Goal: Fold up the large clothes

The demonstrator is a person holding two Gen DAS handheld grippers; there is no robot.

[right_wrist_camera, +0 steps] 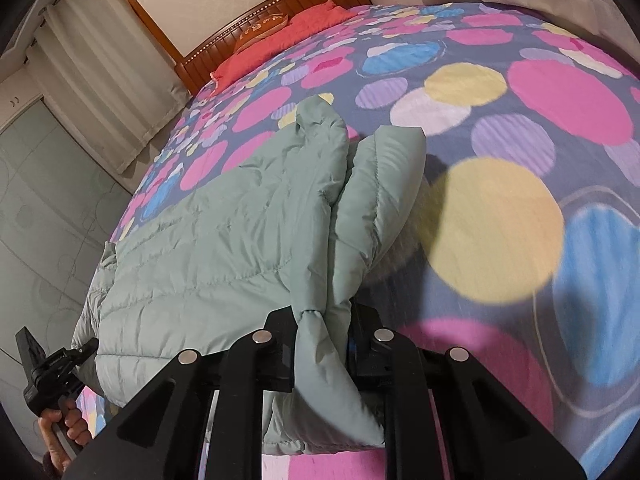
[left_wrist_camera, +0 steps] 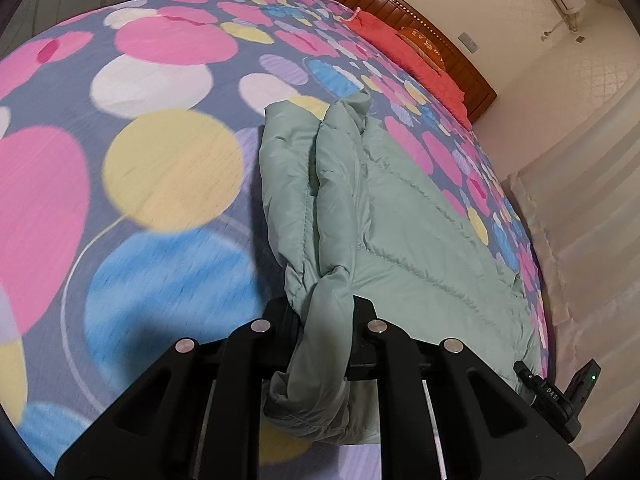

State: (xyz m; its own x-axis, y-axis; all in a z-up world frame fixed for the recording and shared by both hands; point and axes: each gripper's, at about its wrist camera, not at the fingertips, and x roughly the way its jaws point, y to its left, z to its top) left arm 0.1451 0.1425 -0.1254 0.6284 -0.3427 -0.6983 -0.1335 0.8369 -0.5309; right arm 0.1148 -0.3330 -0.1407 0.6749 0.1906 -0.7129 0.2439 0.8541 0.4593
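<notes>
A mint-green quilted puffer jacket lies along one side of a bed, with a sleeve laid over its body. In the left wrist view my left gripper is shut on a bunched fold of the jacket's near edge, and the cloth hangs down between the fingers. Over in the right wrist view my right gripper is shut on another fold of the same jacket, beside a hood with pale fur trim. Each view shows the other gripper at the jacket's far corner: the right gripper and the left gripper, held by a hand.
The bed wears a sheet with big pink, yellow and blue dots. A red pillow and an orange cushion lie against the wooden headboard. Pale curtains and a glass-front wardrobe flank the bed.
</notes>
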